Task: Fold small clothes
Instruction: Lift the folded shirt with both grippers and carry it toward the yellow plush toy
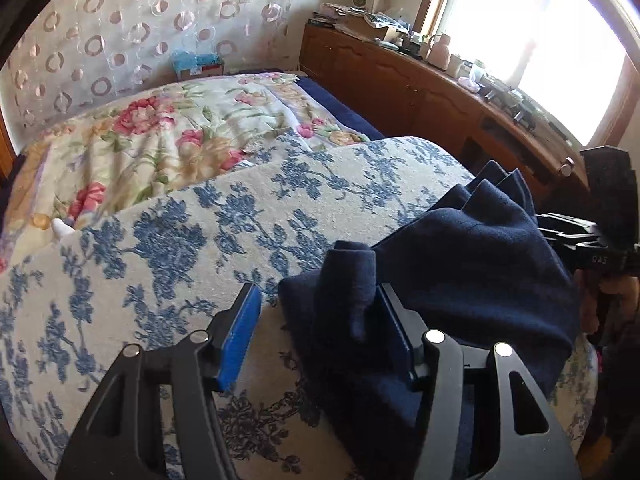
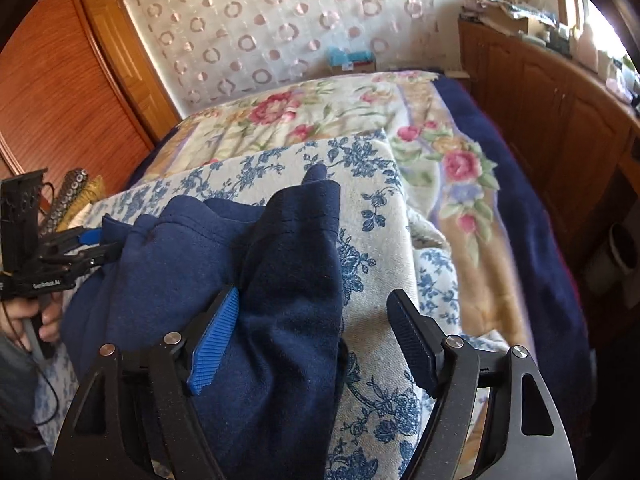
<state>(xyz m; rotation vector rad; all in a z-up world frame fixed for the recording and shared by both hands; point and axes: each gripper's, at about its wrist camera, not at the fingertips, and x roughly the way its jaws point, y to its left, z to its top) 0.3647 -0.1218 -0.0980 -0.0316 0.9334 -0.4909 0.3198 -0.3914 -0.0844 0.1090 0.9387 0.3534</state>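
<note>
A navy blue fleece garment [image 1: 460, 280] lies bunched on a white cloth with blue flowers [image 1: 180, 240] spread on the bed. My left gripper [image 1: 316, 336] is open, its jaws wide apart, at the garment's left edge; cloth drapes over its right finger [image 1: 394, 332]. In the right wrist view the garment [image 2: 248, 280] lies under my right gripper [image 2: 316, 340], which is open with the garment's right part between its jaws. The left gripper [image 2: 84, 244] shows at the far left there; the right gripper's body [image 1: 592, 248] shows at the right edge of the left wrist view.
A floral blanket [image 1: 160, 132] covers the bed beyond the cloth, over a dark blue blanket [image 2: 520, 200]. A wooden cabinet [image 1: 420, 88] with clutter stands under the window on the right. A wooden wardrobe [image 2: 60, 100] stands on the left. A circle-patterned curtain [image 2: 280, 28] hangs behind.
</note>
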